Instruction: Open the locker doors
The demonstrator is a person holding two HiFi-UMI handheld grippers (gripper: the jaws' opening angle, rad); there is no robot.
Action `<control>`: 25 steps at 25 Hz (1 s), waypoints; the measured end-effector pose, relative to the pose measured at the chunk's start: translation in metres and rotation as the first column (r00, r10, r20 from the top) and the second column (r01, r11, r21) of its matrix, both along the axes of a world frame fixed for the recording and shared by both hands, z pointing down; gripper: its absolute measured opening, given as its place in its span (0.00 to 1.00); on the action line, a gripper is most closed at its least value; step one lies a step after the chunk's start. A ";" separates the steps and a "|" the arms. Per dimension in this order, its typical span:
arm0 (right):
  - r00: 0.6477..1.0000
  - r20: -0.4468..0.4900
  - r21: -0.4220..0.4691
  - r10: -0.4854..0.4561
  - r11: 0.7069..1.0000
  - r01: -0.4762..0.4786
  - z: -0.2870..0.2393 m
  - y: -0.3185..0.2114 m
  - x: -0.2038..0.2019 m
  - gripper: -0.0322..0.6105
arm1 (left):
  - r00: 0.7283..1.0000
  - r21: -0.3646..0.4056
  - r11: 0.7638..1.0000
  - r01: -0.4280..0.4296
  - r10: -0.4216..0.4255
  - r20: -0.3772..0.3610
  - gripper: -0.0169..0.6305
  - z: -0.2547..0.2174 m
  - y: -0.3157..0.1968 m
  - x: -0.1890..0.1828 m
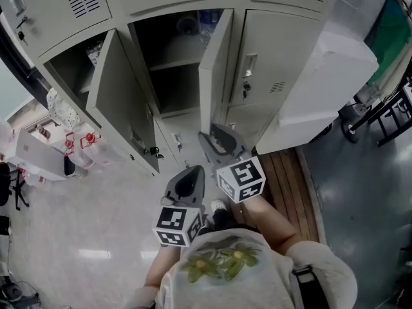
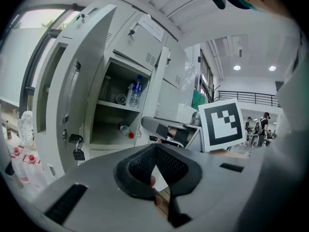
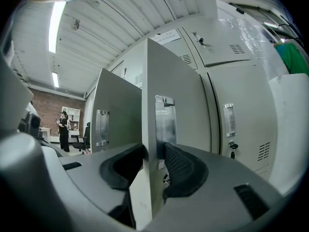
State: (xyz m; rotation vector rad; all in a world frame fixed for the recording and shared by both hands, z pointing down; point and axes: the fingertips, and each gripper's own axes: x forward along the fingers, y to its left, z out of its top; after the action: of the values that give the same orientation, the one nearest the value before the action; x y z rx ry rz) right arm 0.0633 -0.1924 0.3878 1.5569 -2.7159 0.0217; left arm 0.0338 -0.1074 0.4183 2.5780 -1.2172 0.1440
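The grey lockers (image 1: 193, 5) have two doors standing open. In the head view my right gripper (image 1: 210, 136) reaches level to the free edge of the middle locker door (image 1: 215, 63). In the right gripper view that door (image 3: 174, 86) stands edge-on between the jaws, a pad against each face just below its metal handle (image 3: 165, 117); the right gripper (image 3: 153, 161) is shut on it. My left gripper (image 1: 191, 172) hangs lower and nearer me, touching nothing. Its pads (image 2: 166, 161) meet at the tips, shut and empty.
The left locker door (image 1: 119, 102) is swung wide, a padlock (image 2: 77, 152) hanging on it. The right door (image 1: 270, 50) is closed. Bottles (image 2: 136, 91) stand inside the middle locker. A white wrapped block (image 1: 322, 89) sits at the right, and bags (image 1: 77, 147) lie on the floor at left.
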 end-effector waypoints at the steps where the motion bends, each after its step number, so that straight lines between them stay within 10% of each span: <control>1: 1.000 0.001 0.001 0.006 1.000 -0.006 0.000 0.001 0.002 0.26 | 1.000 -0.001 1.000 -0.005 0.005 -0.001 0.07 0.000 0.001 0.001; 25: 0.985 0.062 0.137 0.164 0.976 -0.171 -0.006 0.036 0.045 0.28 | 0.992 -0.001 0.992 -0.126 0.126 0.018 0.07 0.003 0.013 0.017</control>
State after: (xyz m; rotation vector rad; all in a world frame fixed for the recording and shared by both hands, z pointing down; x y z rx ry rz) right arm 0.1079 -0.1562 0.3819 1.8444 -2.6677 -0.1363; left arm 0.0509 -0.0947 0.4210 2.6591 -1.0594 0.1938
